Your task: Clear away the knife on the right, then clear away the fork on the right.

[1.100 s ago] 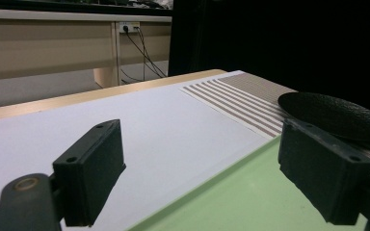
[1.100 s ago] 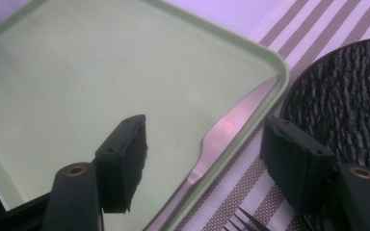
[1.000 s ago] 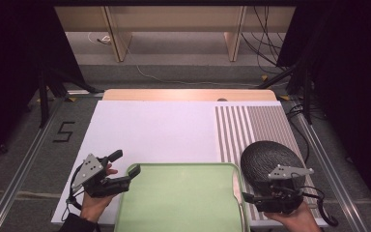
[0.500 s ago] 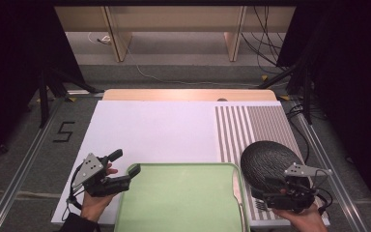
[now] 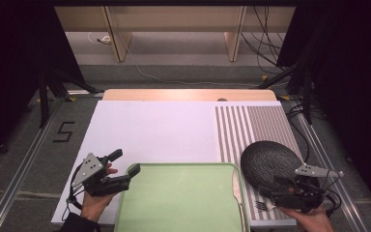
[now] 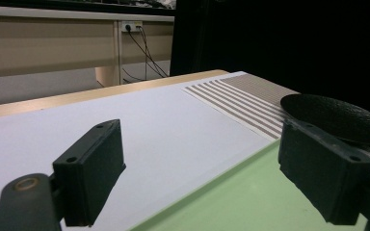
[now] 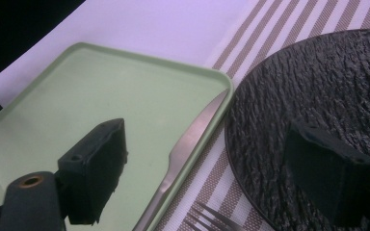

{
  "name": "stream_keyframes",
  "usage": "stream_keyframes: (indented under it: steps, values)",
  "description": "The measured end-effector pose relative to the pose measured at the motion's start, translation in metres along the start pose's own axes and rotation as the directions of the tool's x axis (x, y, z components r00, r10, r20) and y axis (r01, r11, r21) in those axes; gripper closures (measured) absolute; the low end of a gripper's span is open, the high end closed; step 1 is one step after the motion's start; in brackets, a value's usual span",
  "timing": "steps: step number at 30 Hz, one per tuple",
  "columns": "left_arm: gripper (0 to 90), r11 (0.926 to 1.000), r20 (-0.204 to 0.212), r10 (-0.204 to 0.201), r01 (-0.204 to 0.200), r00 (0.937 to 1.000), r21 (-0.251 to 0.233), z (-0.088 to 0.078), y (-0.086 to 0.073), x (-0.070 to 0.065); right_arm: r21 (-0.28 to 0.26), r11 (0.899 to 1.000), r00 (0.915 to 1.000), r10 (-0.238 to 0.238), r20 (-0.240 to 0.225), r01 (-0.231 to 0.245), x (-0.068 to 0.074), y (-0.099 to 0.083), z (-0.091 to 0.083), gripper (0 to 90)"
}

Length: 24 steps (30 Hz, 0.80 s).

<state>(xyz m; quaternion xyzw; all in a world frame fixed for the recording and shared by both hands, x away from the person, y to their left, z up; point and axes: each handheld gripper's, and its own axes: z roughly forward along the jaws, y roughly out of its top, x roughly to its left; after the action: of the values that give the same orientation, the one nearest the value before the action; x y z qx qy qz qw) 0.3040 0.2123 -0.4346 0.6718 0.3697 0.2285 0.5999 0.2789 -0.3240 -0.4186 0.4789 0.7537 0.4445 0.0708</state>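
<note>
A tray [image 5: 183, 203] lies left of a plate [image 5: 269, 162], with a knife [image 5: 237, 189] and fork [image 5: 261, 205] between them.

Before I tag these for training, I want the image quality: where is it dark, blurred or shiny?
High view: table evenly lit, surroundings nearly black. Left gripper view: near jaws soft, black plate merges into the dark backdrop. Right gripper view: knife shows a mild sheen, green tray has no glare, jaws slightly blurred.
</note>
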Motion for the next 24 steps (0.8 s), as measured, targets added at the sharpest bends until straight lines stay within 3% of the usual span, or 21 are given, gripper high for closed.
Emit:
stream_keyframes:
  steps: [10, 24]
  values:
    - [15.7, 1.0000, -0.001, -0.002, 0.002, 1.0000, 0.004, 0.001, 0.000, 0.000, 0.016, 1.000, 0.9997, 0.001, 0.024, -0.001, -0.004, -0.002, -0.002, 16.9]
    - [15.7, 1.0000, 0.004, 0.009, -0.009, 0.9999, 0.001, 0.000, 0.000, -0.001, 0.109, 0.994, 0.9932, -0.033, 0.111, 0.021, -0.011, -0.009, -0.011, 16.8]
